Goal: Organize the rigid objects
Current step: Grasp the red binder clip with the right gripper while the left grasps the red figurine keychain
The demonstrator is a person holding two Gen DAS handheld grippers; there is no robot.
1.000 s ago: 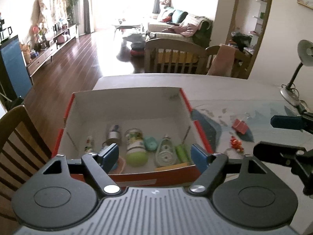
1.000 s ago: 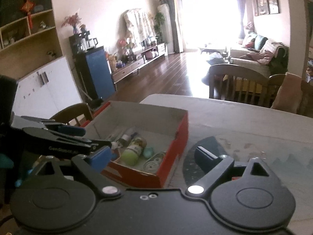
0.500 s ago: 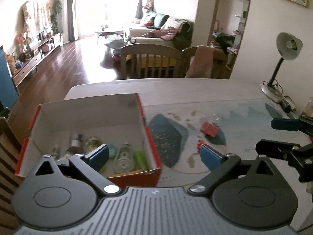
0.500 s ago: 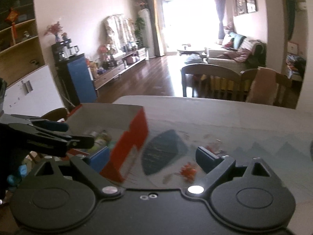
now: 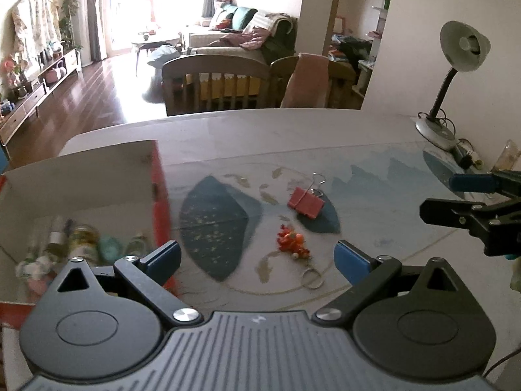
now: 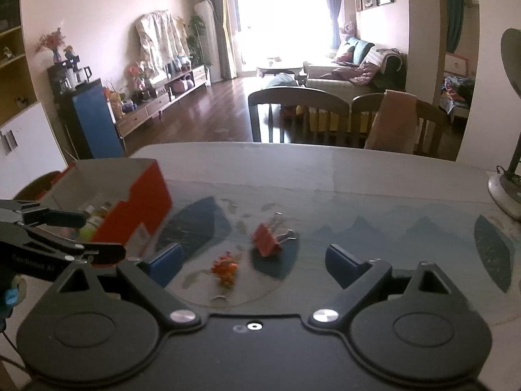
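where the table (image 5: pixel 325 137) meets chairs (image 5: pixel 215 81) and sunlit lounge, red binder clip (image 5: pixel 305 201) lies mid-surface, orange keychain (image 5: pixel 291 242) nearer; box (image 5: pixel 81 176) left; left gripper (image 5: pixel 257 259) and right gripper (image 6: pixel 252 260) both released, empty.

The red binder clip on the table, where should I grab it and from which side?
Grip the red binder clip across its flat red body, coming down from above. It lies on its side with the wire handles pointing away, too thin for a firm hold.
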